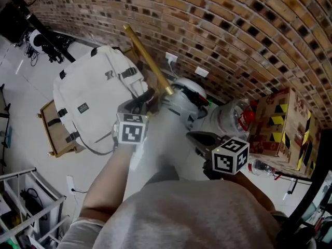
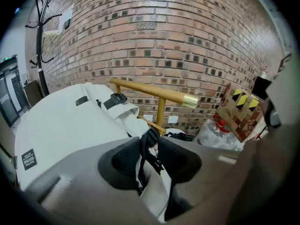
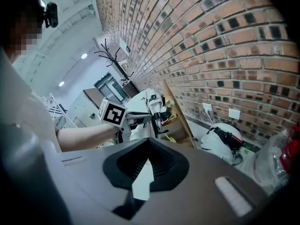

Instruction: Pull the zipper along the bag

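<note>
Left hand-held gripper (image 1: 139,101) (image 2: 151,146) was at the right edge of the white bag (image 1: 91,92) (image 2: 61,125), pointing down at it. Its jaws stood wide apart. A black strap (image 2: 149,138) off the bag ran down the gap between them, with white fabric behind it, and the pads were not pressing on it. Couldn't tell whether that strap was the zipper pull itself. The bag sat on a low wooden frame (image 1: 52,135) on the white floor, leaning back under a slanted gold-coloured bar (image 1: 148,58) (image 2: 150,92), near the brick wall (image 1: 233,25). Right hand-held gripper (image 1: 199,137) (image 3: 147,161) was fully closed with nothing in it, only pale floor showing behind the joined pads. I held it well off to the right of the bag, apart from the left one, aimed back toward it. The right gripper view showed my left forearm, the marker cube (image 3: 112,112) and the bag (image 3: 140,104) beyond. A white helmet-like thing (image 1: 184,93) (image 3: 220,139) lay on the floor by the wall between the two grippers. A clear plastic sack (image 1: 231,119) and a cardboard box (image 1: 282,123) sat further right.
</note>
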### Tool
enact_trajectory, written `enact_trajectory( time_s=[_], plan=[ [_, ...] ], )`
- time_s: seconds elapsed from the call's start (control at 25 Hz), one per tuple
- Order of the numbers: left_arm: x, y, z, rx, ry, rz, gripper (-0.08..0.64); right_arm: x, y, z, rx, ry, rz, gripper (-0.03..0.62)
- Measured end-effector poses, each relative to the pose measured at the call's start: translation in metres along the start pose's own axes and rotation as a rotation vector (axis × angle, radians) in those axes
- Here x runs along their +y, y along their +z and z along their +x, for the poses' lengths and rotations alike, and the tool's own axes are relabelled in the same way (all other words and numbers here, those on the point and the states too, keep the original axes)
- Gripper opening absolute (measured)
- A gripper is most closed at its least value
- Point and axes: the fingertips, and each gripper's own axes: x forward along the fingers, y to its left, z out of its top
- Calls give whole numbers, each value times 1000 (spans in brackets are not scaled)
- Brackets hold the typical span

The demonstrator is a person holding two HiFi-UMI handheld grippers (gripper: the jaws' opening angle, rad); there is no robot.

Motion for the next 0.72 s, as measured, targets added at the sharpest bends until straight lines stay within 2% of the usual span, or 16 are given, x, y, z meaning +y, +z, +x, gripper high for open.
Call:
enact_trajectory(
  time_s=[0.2,0.28,0.36,0.72],
  plan=[
    [1,-5,7,37,7,26,112,0,2,6,9,6,1,2],
    [5,-8,6,39,16,28,43,2,3,10,15,13,-1,2],
    [6,-8,2,31,8,16,31,3,4,14,19,18,-5,2],
    [10,-11,-40,-54,-80,-144,26,23,6,43,61,70,-53,2]
  ],
)
